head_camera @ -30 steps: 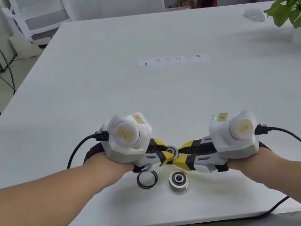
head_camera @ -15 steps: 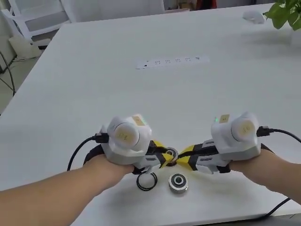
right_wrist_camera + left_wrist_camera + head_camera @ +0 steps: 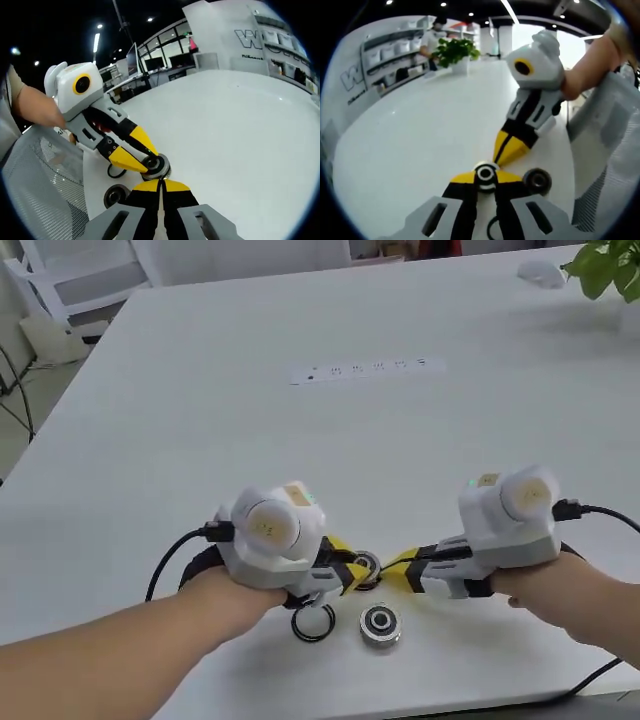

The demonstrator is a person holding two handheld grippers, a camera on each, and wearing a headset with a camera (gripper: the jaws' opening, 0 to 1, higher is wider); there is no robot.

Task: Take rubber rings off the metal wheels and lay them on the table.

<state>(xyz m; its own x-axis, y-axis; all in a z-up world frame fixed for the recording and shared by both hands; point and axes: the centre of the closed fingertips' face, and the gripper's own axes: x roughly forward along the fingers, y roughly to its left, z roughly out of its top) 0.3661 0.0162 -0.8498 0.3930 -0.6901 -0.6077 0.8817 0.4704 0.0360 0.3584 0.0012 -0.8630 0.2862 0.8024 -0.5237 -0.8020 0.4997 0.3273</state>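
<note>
power strip (image 3: 366, 369): white, lying flat, upper middle of the head view.
plant (image 3: 604, 265): green leaves, upper right corner.
white rack (image 3: 70, 275): upper left corner.
grey mesh panel (image 3: 45, 170): lower left, right tool view.

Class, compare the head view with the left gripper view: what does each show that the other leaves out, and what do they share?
Head view's own: the power strip and a black cable. Left gripper view's own: shelves and a person beside them. Shared: the white table, the plant, the wheel clamped in the left gripper, the shut right gripper at it, and a second wheel lying nearby.
</note>
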